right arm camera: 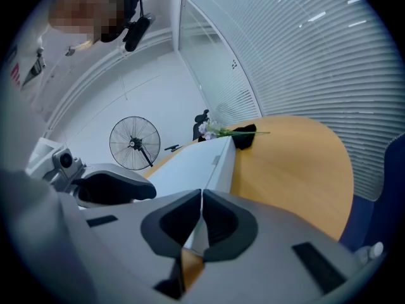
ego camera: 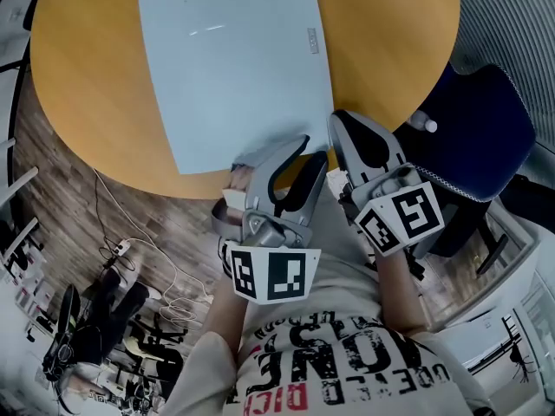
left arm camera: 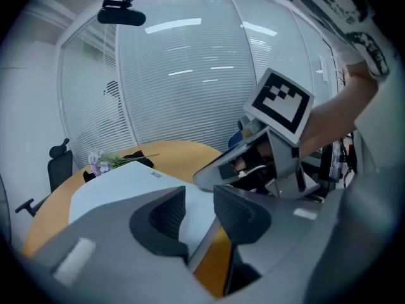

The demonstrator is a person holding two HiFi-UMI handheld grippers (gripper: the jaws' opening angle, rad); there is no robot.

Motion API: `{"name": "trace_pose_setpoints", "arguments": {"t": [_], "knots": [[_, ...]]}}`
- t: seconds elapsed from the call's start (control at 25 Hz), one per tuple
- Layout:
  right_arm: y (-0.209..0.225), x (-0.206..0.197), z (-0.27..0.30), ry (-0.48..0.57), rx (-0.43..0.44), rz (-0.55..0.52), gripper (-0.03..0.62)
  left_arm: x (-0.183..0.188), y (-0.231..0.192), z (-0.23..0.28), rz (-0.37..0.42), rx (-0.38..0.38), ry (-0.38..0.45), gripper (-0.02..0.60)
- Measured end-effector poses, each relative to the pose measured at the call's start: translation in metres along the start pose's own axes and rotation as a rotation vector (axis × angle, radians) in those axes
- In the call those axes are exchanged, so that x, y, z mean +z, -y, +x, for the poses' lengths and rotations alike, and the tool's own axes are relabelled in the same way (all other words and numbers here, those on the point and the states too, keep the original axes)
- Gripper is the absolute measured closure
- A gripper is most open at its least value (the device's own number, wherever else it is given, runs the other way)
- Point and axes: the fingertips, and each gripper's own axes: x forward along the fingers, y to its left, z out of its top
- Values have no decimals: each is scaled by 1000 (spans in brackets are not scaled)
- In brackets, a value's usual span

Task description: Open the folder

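Note:
A pale blue folder [ego camera: 234,59] lies shut and flat on the round orange table [ego camera: 390,33]. Its near edge reaches almost to the table's rim in front of me. My left gripper [ego camera: 310,150] hovers at that near edge with its jaws apart. In the left gripper view the folder [left arm camera: 126,182] shows in the gap between them, and no pad touches it. My right gripper [ego camera: 334,121] stands at the folder's near right corner. Its jaws are together in the right gripper view, with the folder [right arm camera: 190,170] just beyond the tips.
A blue chair [ego camera: 477,128] stands to the right of the table. At the table's far side lie a sprig of flowers [left arm camera: 104,160] and a black object [right arm camera: 243,135]. A standing fan [right arm camera: 134,143] and glass walls lie beyond. Cables [ego camera: 130,258] trail on the floor.

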Motion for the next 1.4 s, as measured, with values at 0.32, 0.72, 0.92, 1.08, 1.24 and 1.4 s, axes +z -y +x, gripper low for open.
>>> {"name": "trace_pose_setpoints", "arguments": {"t": [0.32,0.72,0.92,1.08,1.24,1.4], "knots": [[2,-9,2,-7,-2,2,581,-18,18,8,177,-33,-107,399],[4,-11,0,4,0,5,580,-24,22,15,365,29,-207,399],[4,-11,0,7,1,5,581,-22,17,21,403,46,-233,394],[4,-10,1,10,0,6,580,-21,15,21,386,47,-224,393],[4,-10,2,11,6,14,580,-18,10,16,319,47,-192,397],[4,-10,2,10,9,21,580,-18,9,15,273,34,-186,397]]}}
